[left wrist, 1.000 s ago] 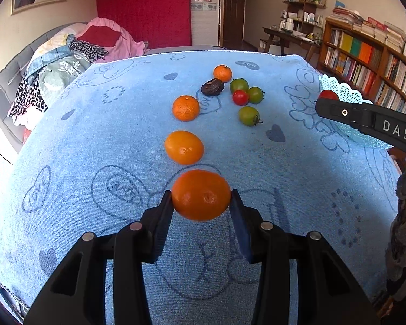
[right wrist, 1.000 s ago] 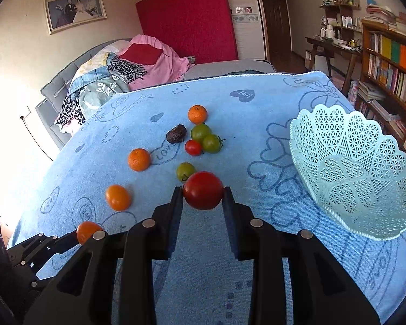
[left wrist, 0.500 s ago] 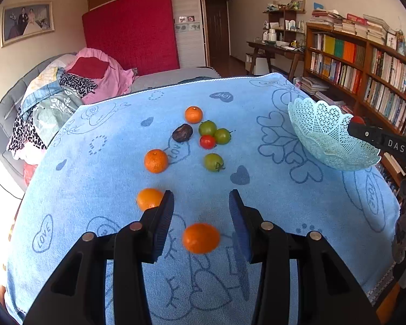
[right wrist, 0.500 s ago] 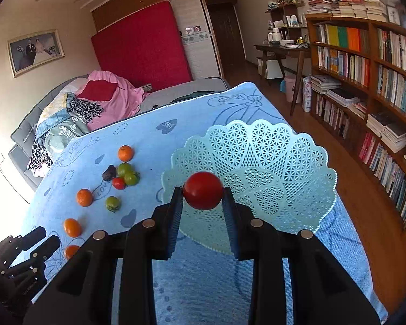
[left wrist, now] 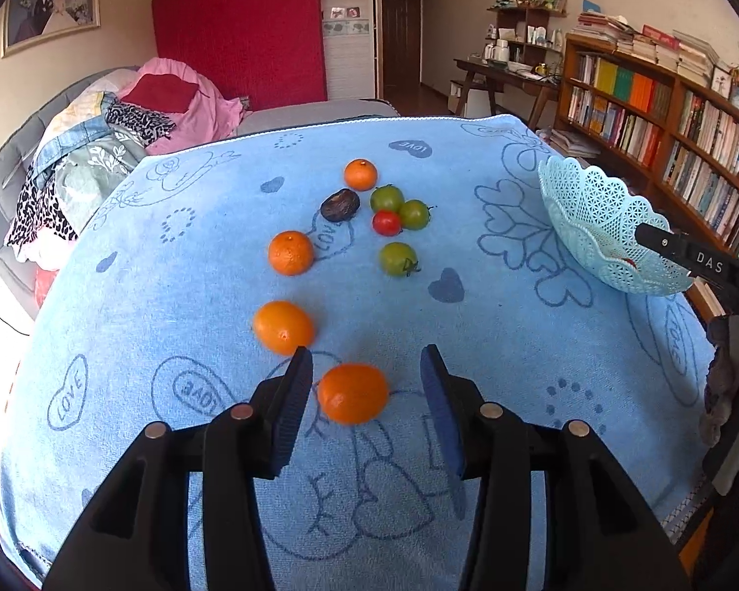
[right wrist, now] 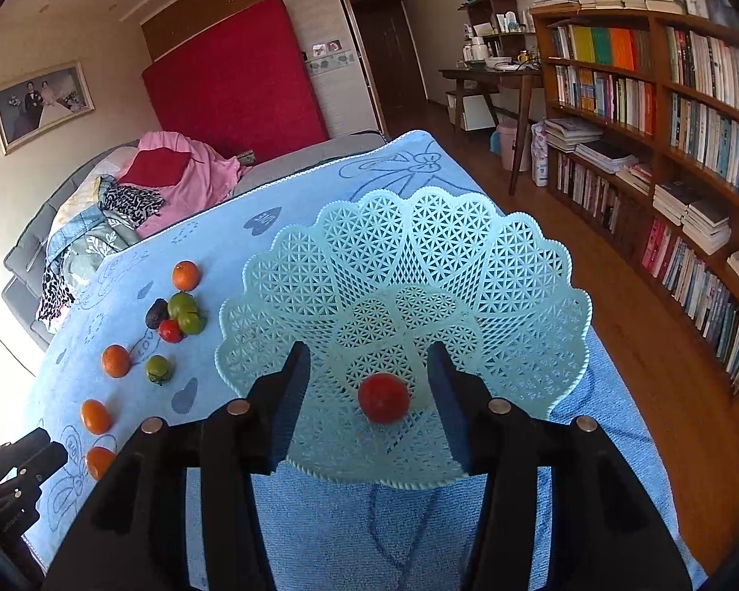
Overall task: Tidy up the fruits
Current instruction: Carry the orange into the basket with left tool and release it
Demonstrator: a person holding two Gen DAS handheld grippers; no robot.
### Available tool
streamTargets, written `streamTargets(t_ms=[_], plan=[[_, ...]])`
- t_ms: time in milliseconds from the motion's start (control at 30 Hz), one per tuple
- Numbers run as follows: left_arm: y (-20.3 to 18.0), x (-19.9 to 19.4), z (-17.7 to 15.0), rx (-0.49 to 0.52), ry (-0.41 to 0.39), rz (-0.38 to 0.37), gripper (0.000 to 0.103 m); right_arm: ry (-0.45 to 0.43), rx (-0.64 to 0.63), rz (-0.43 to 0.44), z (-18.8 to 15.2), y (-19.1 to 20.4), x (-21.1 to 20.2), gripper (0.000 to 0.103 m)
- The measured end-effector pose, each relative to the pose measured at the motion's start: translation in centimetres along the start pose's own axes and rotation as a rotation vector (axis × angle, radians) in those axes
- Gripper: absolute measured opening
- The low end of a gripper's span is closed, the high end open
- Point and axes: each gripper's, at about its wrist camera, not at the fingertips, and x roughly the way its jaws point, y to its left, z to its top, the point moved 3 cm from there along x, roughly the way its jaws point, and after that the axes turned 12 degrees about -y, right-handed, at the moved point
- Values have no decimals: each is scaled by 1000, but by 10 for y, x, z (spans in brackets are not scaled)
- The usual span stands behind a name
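Across the blue terry cloth printed with hearts (left wrist: 172,295), everything is placed relative to the pale turquoise lattice plastic basket with scalloped rim (right wrist: 517,266), which sits near the cloth's right edge by the bookshelves; it looks light and springy, likely to skid if nudged, so fruit should be lowered in rather than dropped. Directly before the basket, the right black two-finger gripper (right wrist: 368,389) has its jaws opening, nothing pressed between the pads; the small round red tomato (right wrist: 383,397) lies free on the basket's near inner wall, thin-skinned and soft, best taken across its middle with gentle pressure. Well apart from the basket, toward the cloth's near left, the left black two-finger gripper (left wrist: 367,389) also has its jaws opening; the glossy round orange mandarin (left wrist: 352,392) sits on the cloth between the pads, close to the left one but seemingly unpressed; it is firm yet yielding, prone to roll, and should be gripped at its widest girth. Farther from the basket lie three more mandarins, the nearest (left wrist: 283,327) just beyond the left gripper; between them and the basket sit three green tomatoes (left wrist: 398,258), another small red tomato (left wrist: 386,222) and a dark wrinkled fruit (left wrist: 340,207).
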Motion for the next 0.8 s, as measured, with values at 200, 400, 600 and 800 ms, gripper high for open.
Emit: streamTargets(t_ms=[200, 400, 600, 800], plan=[[15, 9, -25, -48, 61, 2, 55, -13, 2, 4, 0, 4, -5, 52], [13, 30, -26, -56, 69, -18, 55, -26, -2, 2, 2, 6, -9, 52], [7, 53, -27, -60, 114, -32, 42, -21, 10, 6, 2, 5, -10, 52], [-9, 49, -16, -49, 100, -65, 42, -33, 34, 2, 6, -3, -14, 52]])
